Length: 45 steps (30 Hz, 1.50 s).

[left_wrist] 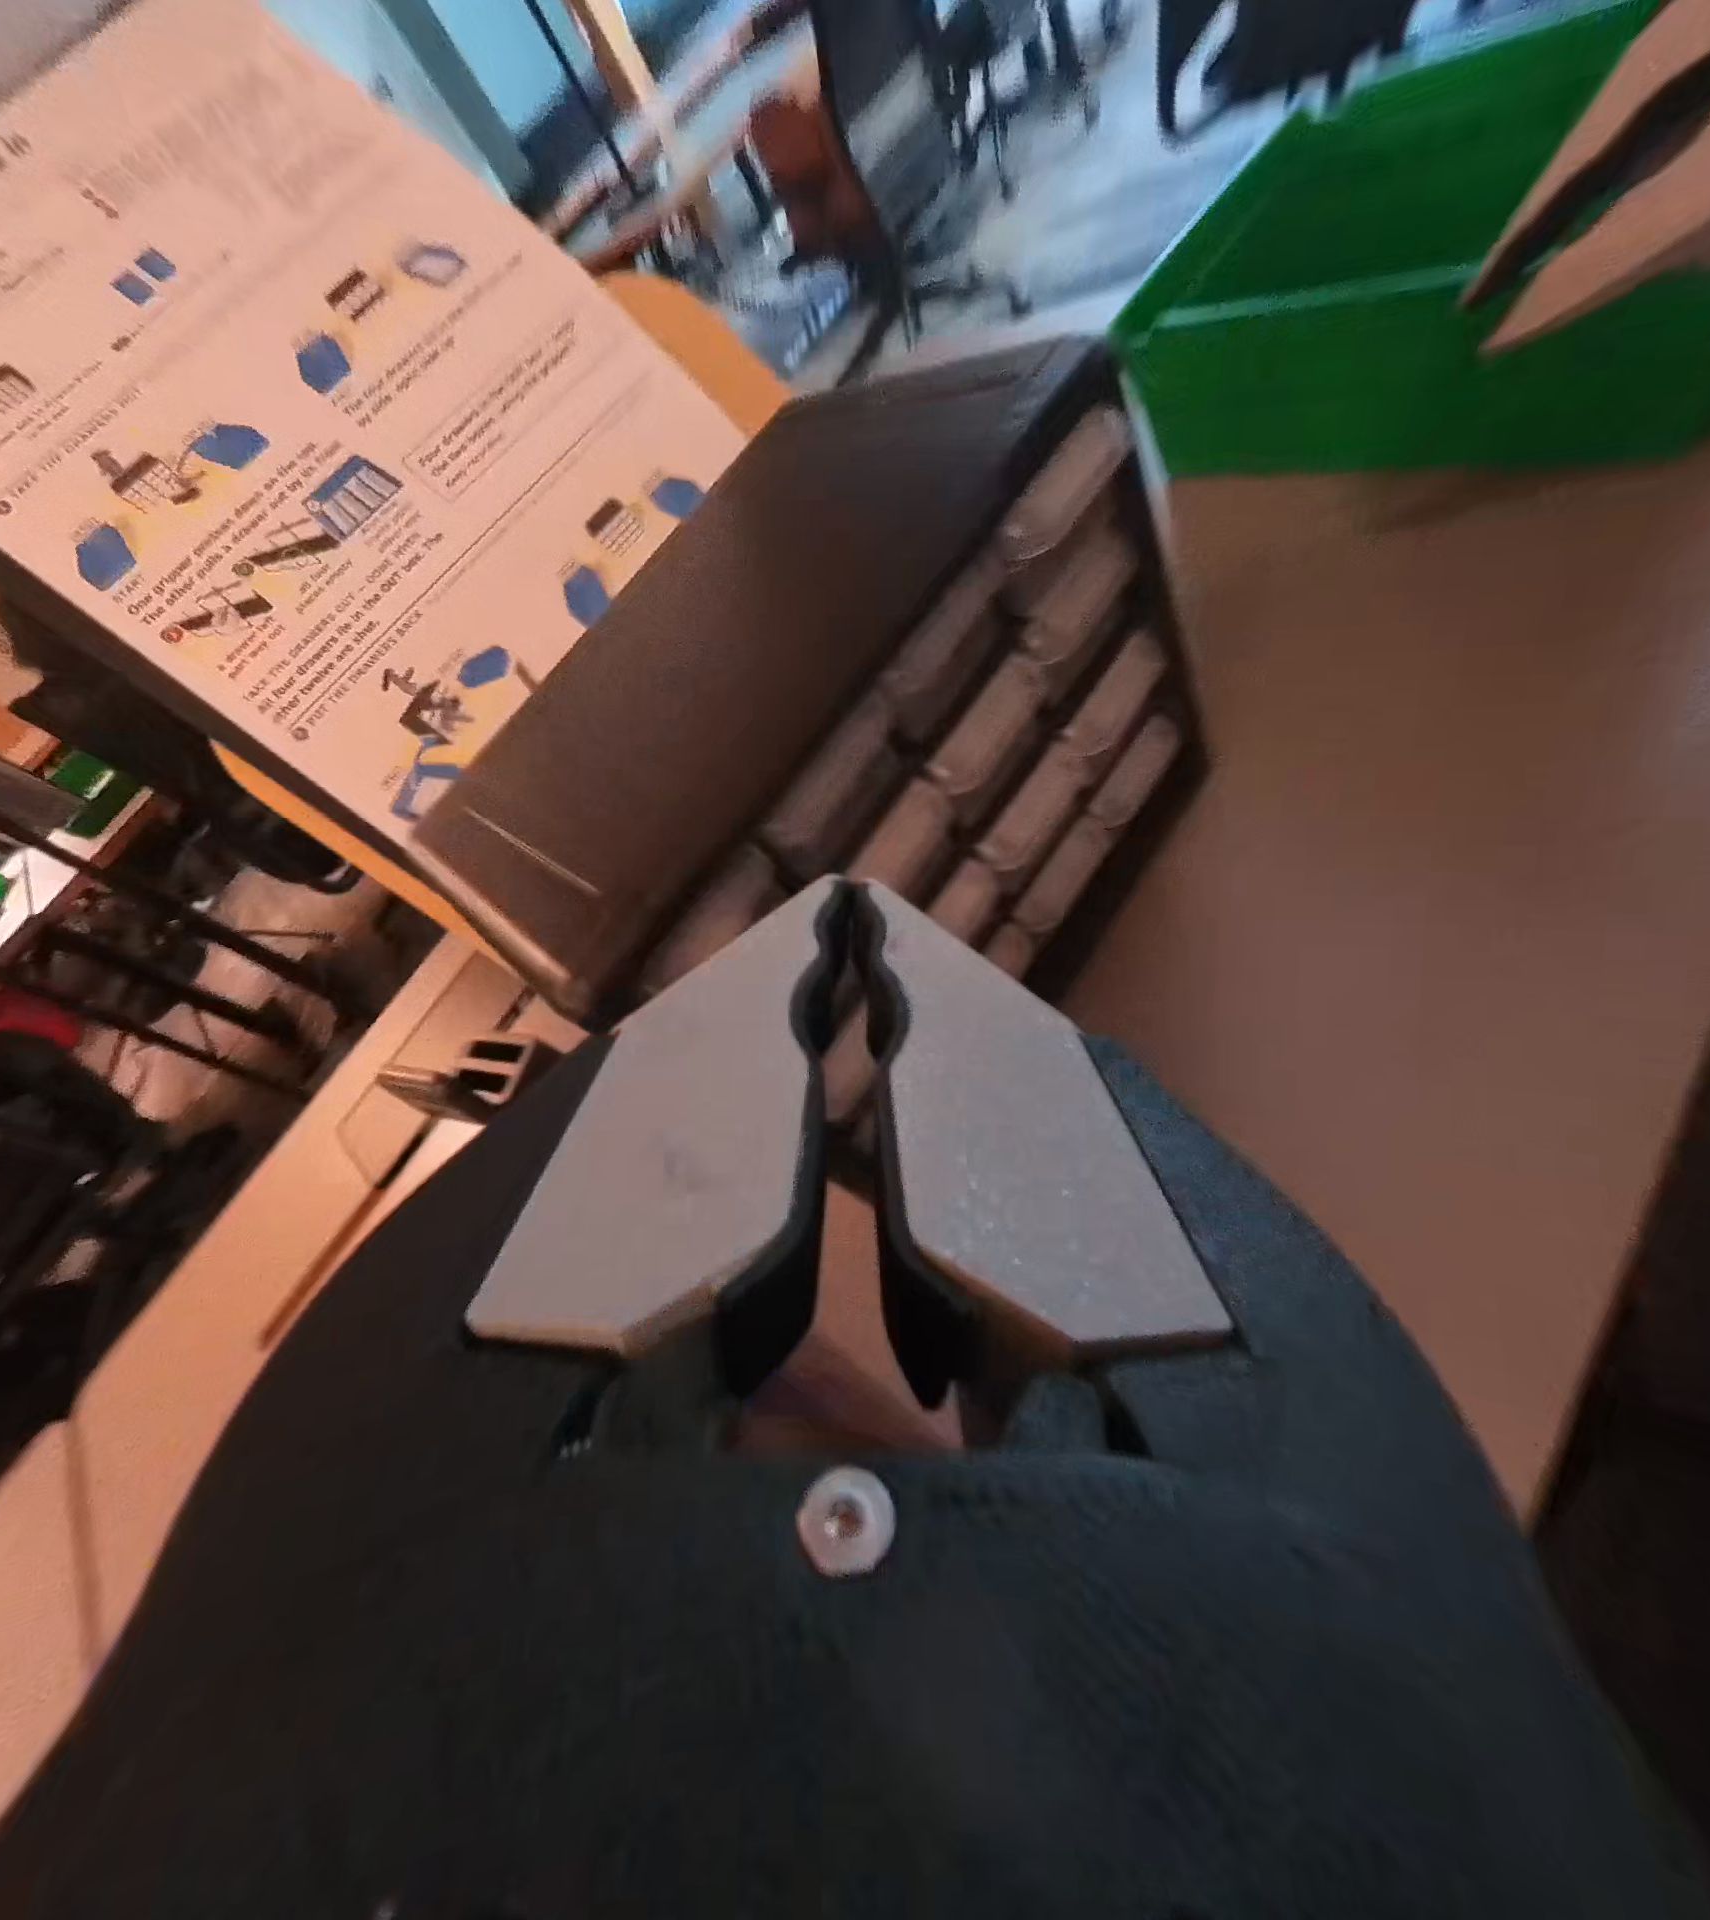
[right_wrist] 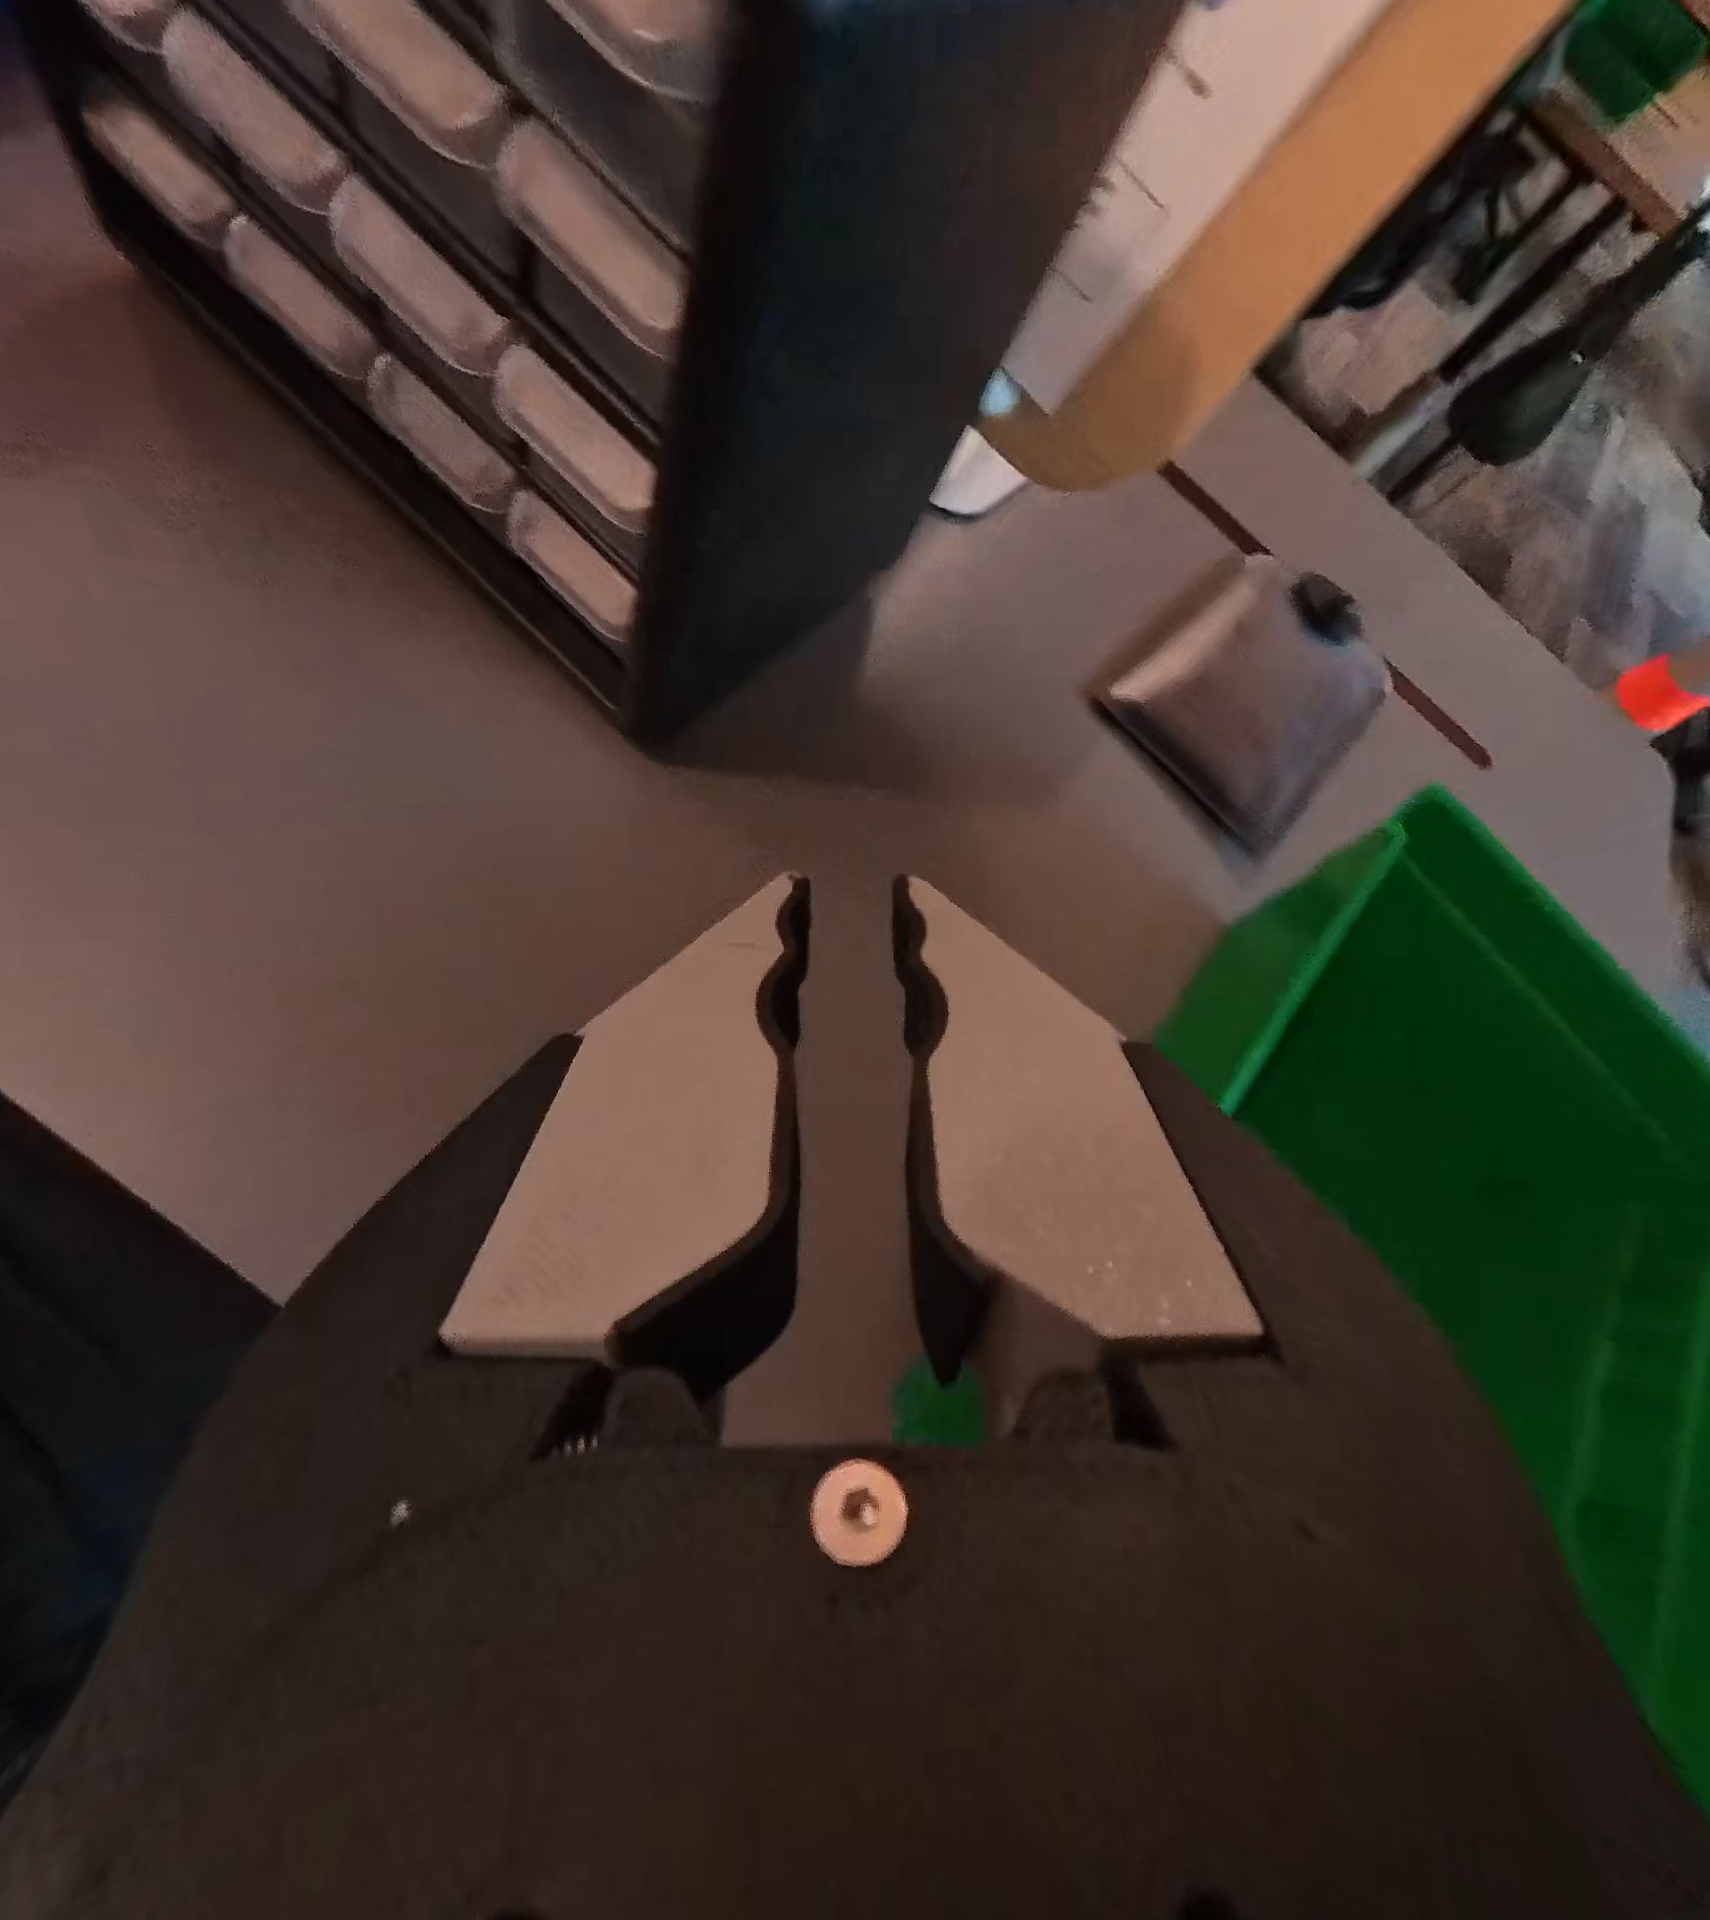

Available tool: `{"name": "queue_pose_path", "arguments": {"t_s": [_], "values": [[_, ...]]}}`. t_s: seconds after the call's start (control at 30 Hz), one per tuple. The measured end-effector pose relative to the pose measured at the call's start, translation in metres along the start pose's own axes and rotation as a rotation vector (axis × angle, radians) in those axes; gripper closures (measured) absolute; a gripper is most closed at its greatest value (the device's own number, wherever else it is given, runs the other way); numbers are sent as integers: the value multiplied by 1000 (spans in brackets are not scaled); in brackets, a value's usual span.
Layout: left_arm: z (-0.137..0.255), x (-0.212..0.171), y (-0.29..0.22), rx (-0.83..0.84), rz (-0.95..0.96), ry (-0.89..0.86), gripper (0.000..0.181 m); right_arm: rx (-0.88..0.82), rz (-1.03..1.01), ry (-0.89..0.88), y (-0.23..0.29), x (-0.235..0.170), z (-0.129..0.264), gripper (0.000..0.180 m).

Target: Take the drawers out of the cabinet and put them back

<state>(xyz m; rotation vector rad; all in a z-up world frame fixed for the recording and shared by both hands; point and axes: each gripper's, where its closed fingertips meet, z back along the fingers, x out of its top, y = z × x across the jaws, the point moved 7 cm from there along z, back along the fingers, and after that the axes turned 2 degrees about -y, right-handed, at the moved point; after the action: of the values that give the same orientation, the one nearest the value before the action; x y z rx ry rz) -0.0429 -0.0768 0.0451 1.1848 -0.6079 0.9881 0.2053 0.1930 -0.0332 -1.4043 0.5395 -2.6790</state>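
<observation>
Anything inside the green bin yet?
The green bin shows only bare green walls in the right wrist view, no drawer in sight. Its floor runs out of frame, and the left wrist view shows only its outside.

The left gripper has a matte black textured plastic body, two pale grey wedge-shaped fingers lined with wavy black pads, and a silver screw at 6 o'clock. The right gripper is built alike, with a silver hex-socket screw at 6 o'clock.

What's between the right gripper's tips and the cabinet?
Nothing: in the right wrist view only bare tabletop lies between the open right gripper and the cabinet. The green bin sits off to the side.
</observation>
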Motion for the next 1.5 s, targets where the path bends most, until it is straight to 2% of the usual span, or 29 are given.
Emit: {"name": "queue_pose_path", "arguments": {"t_s": [0.03, 0.1, 0.17, 0.33, 0.4, 0.5, 0.67, 0.8, 0.97, 1.27, 1.33, 1.37, 1.5], "values": [[10, -8, -13, 8, 25, -33, 179, -10, -28, -2, -9, -7, 5, 165], [21, -29, -33, 26, 57, -24, 158, -26, -91, 9, -25, -20, 11, 163], [28, -50, -41, 69, 75, 5, 144, -43, -149, 44, -37, -33, 15, 153], [45, -84, -28, 160, 261, 13, 129, -113, -253, 147, -56, -63, 25, 126], [55, -96, -21, 199, 335, -17, 128, -93, -326, 128, -61, -69, 32, 118], [72, -111, -1, 299, 360, 54, 123, -96, -417, 91, -71, -76, 43, 107], [91, -126, 20, 299, 491, 20, 123, -93, -500, 45, -80, -82, 52, 108], [78, -138, 11, 219, 481, 122, 105, -45, -545, 75, -75, -87, 40, 106], [61, -142, -7, 118, 483, 198, 104, -22, -521, 149, -65, -91, 18, 109], [41, -178, -7, 235, 407, 399, 130, 62, -537, 207, -59, -104, -10, 110], [40, -188, -3, 263, 404, 427, 142, 113, -527, 197, -54, -102, -13, 120], [39, -190, -2, 250, 421, 416, 149, 129, -515, 195, -52, -100, -14, 134], [40, -195, 2, 268, 449, 425, 159, 123, -442, 228, -50, -99, -12, 137]]}}
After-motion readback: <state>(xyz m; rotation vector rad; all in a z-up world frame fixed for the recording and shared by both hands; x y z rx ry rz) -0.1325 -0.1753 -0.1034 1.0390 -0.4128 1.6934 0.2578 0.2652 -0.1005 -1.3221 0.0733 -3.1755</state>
